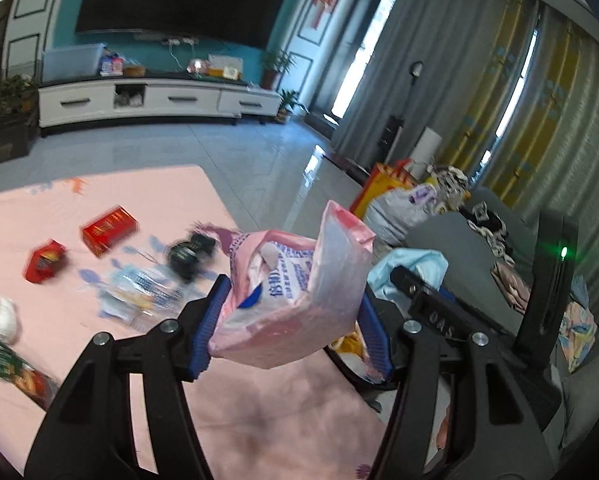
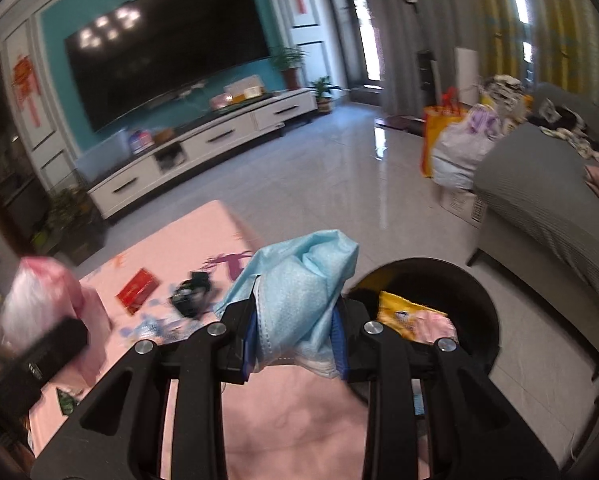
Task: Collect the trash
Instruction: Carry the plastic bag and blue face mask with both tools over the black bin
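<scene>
Here, left gripper (image 1: pixel 295 320) clamped pink plastic package (image 1: pixel 295 300), blue pads pressed on both sides, held above pink tablecloth (image 1: pixel 259 420). Right gripper (image 2: pixel 295 340) gripped crumpled blue face mask (image 2: pixel 299 300), jaws narrow, just beside black trash bin (image 2: pixel 475 300) with yellow wrapper (image 2: pixel 403 312) inside. Left on cloth: 2 red boxes (image 1: pixel 107 230), dark wrapper (image 1: pixel 189 254), clear bottle (image 1: pixel 143 292), white wad (image 1: pixel 3 316). Blurred.

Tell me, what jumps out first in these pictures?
Two handheld tongs, each clamped on rubbish: the left tongs grip a pink plastic packet, the right tongs a crumpled blue face mask. Just right of the mask sits a black bin, already holding wrappers. More litter, including a red box, lies on the pink tablecloth.
</scene>
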`<state>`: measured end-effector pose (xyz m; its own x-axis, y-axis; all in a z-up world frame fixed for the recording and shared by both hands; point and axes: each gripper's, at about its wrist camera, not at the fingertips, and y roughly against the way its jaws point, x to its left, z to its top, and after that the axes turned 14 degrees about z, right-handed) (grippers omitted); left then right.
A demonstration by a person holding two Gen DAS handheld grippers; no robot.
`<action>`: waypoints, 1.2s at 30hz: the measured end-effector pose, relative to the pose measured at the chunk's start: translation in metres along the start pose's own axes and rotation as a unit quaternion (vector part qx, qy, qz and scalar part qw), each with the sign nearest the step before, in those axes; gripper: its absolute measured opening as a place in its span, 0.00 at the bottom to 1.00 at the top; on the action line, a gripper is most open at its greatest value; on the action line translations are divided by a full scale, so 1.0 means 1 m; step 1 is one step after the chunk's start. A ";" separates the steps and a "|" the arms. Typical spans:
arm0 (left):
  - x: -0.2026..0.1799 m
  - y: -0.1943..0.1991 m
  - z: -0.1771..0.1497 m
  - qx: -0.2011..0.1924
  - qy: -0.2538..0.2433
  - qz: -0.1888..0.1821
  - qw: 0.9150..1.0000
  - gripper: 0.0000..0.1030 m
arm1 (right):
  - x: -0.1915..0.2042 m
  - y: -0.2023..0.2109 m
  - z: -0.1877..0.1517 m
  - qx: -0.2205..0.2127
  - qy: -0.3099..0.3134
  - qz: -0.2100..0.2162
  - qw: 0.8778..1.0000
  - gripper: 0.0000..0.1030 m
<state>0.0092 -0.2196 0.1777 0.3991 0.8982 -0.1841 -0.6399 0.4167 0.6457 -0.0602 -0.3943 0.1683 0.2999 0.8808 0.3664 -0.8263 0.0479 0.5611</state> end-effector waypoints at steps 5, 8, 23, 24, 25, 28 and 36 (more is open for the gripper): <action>-0.045 -0.025 -0.023 0.027 -0.036 -0.010 0.999 0.60 | -0.036 0.002 0.001 0.004 -0.045 -0.006 0.999 0.30; -0.063 -0.036 -0.032 0.037 -0.053 -0.010 0.998 0.61 | -0.054 0.005 0.000 0.001 -0.067 -0.017 0.998 0.30; -0.132 -0.097 -0.066 0.095 -0.094 -0.002 0.991 0.61 | -0.151 0.033 -0.013 -0.014 -0.185 -0.052 0.981 0.30; -0.137 -0.102 -0.068 0.100 -0.096 -0.001 0.990 0.61 | -0.155 0.032 -0.014 -0.012 -0.189 -0.053 0.980 0.30; -0.142 -0.109 -0.071 0.108 -0.099 0.000 0.989 0.61 | -0.159 0.032 -0.014 -0.010 -0.194 -0.055 0.979 0.30; -0.153 -0.124 -0.079 0.124 -0.108 0.003 0.986 0.61 | -0.169 0.028 -0.018 0.001 -0.205 -0.062 0.977 0.30; -0.172 -0.157 -0.099 0.161 -0.133 0.011 0.978 0.61 | -0.186 0.018 -0.022 0.021 -0.222 -0.069 0.972 0.30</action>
<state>-0.0240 -0.4257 0.0350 0.5712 0.8208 0.0042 -0.4277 0.2932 0.8551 -0.1410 -0.5466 0.0941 0.5911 0.5758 0.5648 -0.7463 0.1248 0.6538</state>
